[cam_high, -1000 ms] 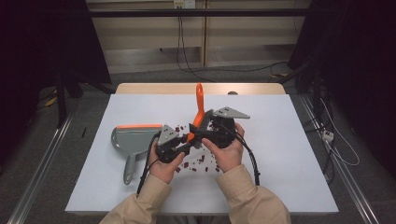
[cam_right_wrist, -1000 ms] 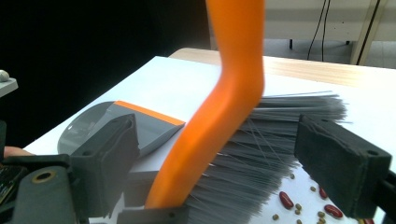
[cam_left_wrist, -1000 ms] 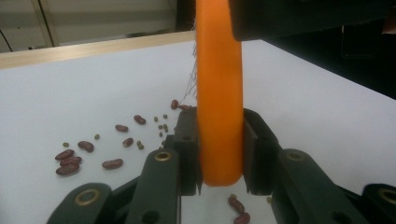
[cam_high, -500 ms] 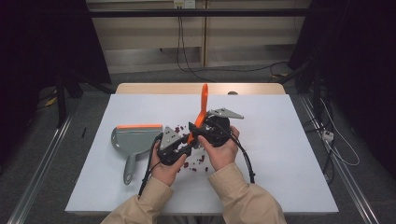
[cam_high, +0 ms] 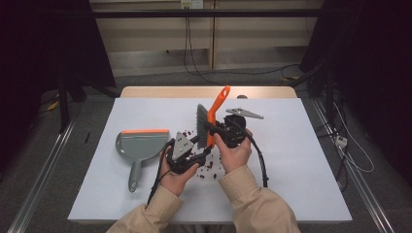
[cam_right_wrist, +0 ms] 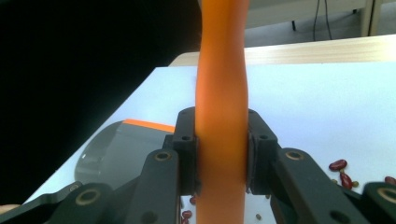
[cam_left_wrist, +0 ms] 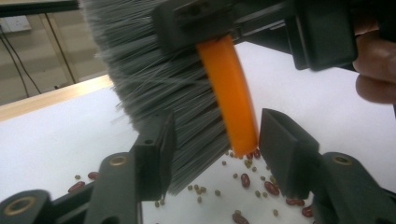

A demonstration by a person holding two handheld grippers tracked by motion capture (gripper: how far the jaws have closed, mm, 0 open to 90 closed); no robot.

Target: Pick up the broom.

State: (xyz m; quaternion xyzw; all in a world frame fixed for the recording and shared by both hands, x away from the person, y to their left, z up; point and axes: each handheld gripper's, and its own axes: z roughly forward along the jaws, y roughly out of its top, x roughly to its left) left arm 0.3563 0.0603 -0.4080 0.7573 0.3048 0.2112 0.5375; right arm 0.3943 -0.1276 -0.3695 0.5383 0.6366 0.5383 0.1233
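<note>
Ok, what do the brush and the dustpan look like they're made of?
The brush: its orange handle looks like smooth moulded plastic with a soft sheen; the grey bristles look like fine synthetic fibre, separate strands showing at the edge. The dustpan: grey moulded plastic by its look, matte, with an orange strip along its front lip that may be rubber or plastic; I cannot tell which.

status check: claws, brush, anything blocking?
Right claw shut on brush, held off table. Left claw open around brush head. Beans scattered underneath; dustpan left, nothing blocking.
</note>
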